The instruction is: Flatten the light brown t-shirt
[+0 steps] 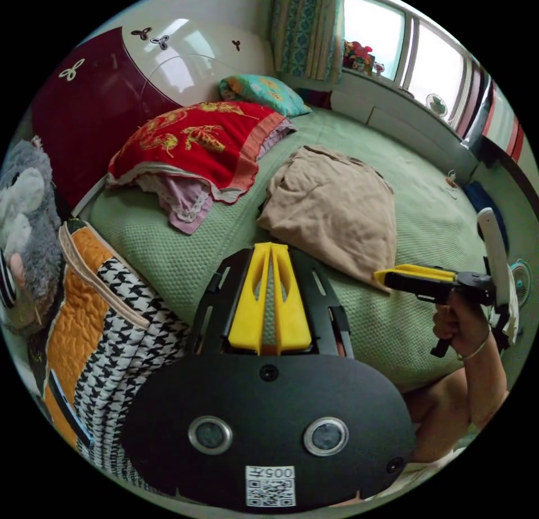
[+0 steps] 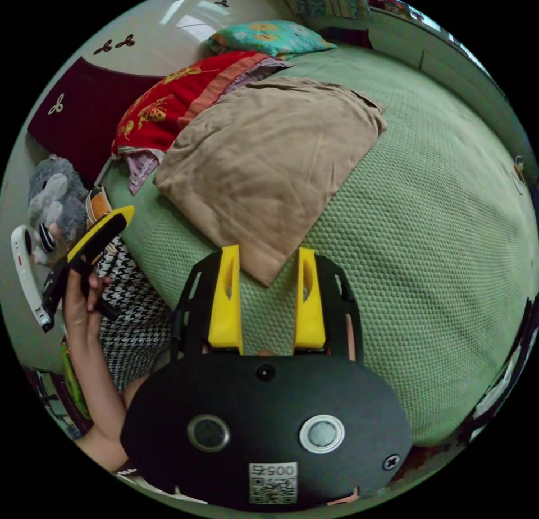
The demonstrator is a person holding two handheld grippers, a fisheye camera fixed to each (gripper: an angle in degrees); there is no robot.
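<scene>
The light brown t-shirt (image 1: 331,210) lay crumpled on the green bedspread (image 1: 426,233), roughly in the middle of the bed and just beside the red embroidered quilt (image 1: 196,137). In the right gripper view its long axis ran from a blunt, bunched end near the quilt down to a narrow pointed corner (image 2: 266,275), and that corner aimed straight at the right gripper (image 2: 266,261). The shirt was folded over on itself, with soft creases across its upper face; which end was the collar could not be told.

The right gripper's yellow jaws stood apart, released, one on each side of the pointed corner and not pressing on it. In the left gripper view that gripper (image 1: 387,276) showed side-on at the same corner, touching or just short of it, held by a hand (image 1: 463,322).

The left gripper (image 1: 270,249) had its jaws clenched together with nothing between them, hovering over bare bedspread near the shirt's near edge. In the right gripper view it (image 2: 120,216) was held up well apart from the shirt, by the houndstooth cushion (image 2: 132,311).

Open bedspread spread wide on the shirt's window side and toward the near edge of the bed. On the headboard side the quilt and a teal pillow (image 1: 264,92) crowded close, the quilt touching the shirt's bunched end.
</scene>
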